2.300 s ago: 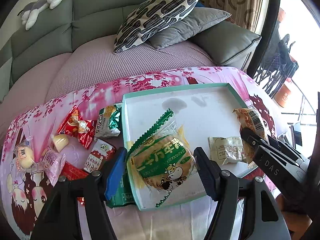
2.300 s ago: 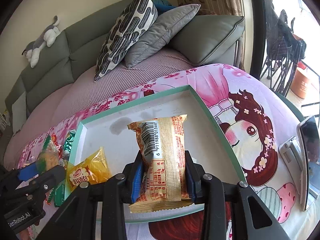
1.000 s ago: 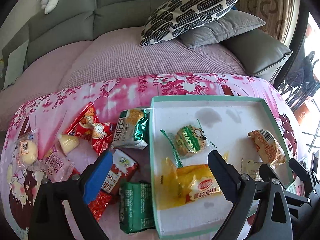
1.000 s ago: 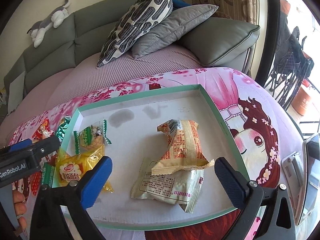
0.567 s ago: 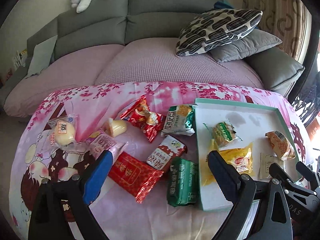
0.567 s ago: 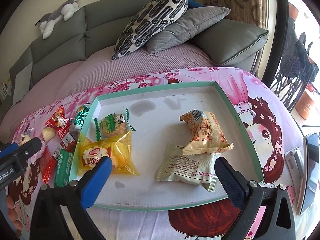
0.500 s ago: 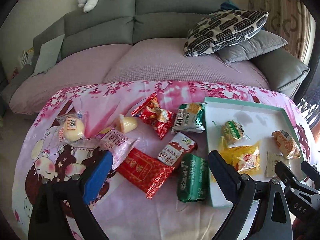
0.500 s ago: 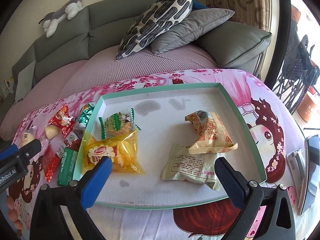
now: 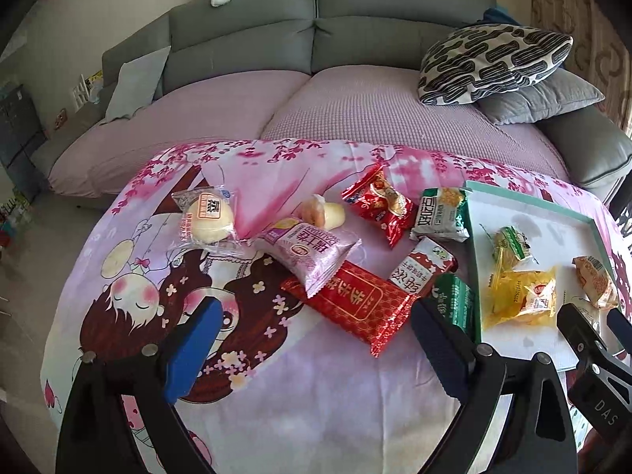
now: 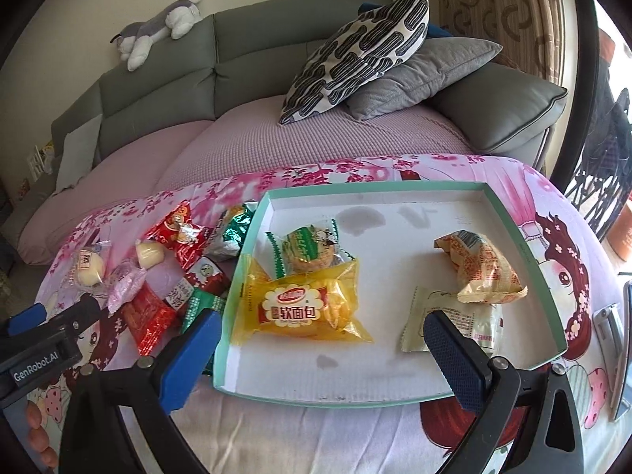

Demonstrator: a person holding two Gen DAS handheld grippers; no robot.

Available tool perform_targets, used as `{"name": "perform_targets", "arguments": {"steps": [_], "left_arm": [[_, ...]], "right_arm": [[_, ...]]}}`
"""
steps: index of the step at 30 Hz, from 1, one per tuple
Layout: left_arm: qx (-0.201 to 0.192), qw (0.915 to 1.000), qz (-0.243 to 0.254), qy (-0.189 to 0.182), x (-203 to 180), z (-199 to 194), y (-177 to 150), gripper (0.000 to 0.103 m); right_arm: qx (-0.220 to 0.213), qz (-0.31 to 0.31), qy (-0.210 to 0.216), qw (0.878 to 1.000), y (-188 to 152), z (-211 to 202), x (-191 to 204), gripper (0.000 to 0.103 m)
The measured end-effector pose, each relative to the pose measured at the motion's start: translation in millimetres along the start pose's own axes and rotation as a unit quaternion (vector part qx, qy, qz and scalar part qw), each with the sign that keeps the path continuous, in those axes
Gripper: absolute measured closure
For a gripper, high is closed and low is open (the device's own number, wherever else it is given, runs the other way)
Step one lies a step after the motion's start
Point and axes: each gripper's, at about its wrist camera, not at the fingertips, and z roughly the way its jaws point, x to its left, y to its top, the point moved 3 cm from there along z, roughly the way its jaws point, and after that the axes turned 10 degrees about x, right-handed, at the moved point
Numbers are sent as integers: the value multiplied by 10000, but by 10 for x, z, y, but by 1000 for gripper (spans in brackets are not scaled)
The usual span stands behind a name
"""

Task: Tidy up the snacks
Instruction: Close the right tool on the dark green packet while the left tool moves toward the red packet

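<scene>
A teal-rimmed white tray [image 10: 553, 300] holds a yellow bread pack [image 10: 302, 308], a green-trimmed cake pack [image 10: 312, 251], an orange pack [image 10: 484, 268] and a pale pack [image 10: 430, 316]. Loose snacks lie left of it on the pink cloth: a flat red pack [image 9: 351, 300], a pink pack [image 9: 312, 251], a clear-wrapped bun [image 9: 207, 219], a green pack [image 9: 454, 304]. My left gripper [image 9: 316, 345] hangs open above the cloth near the flat red pack, holding nothing. My right gripper [image 10: 320, 353] stands open over the tray's front part, empty.
A grey sofa [image 9: 355, 39] with purple cover and patterned pillow [image 10: 355, 59] runs behind the table. A phone [image 10: 624, 347] lies at the right table edge. A small red pack [image 9: 381, 203], a green-and-white pack [image 9: 440, 213] and a red-white pack [image 9: 420, 270] sit beside the tray.
Both grippers let go of their packs, now lying in the tray. The left gripper then swung left over the loose snacks. The right one drew back from the tray.
</scene>
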Motion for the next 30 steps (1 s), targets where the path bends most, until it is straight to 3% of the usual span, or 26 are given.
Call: {"name": "perform_targets", "arguments": {"steps": [12, 21, 26, 30], "left_arm": [[409, 9959, -802, 46, 551, 178, 60, 7], [515, 9954, -804, -90, 582, 321, 51, 7], [618, 9955, -671, -262, 482, 409, 58, 7], [759, 9941, -743, -213, 511, 505, 39, 7]], "right_arm": [[278, -280, 558, 9977, -84, 150, 467, 0], [559, -982, 317, 9931, -235, 337, 812, 0], [424, -1300, 89, 9906, -279, 369, 935, 0], [473, -1488, 95, 9877, -295, 425, 1006, 14]]}}
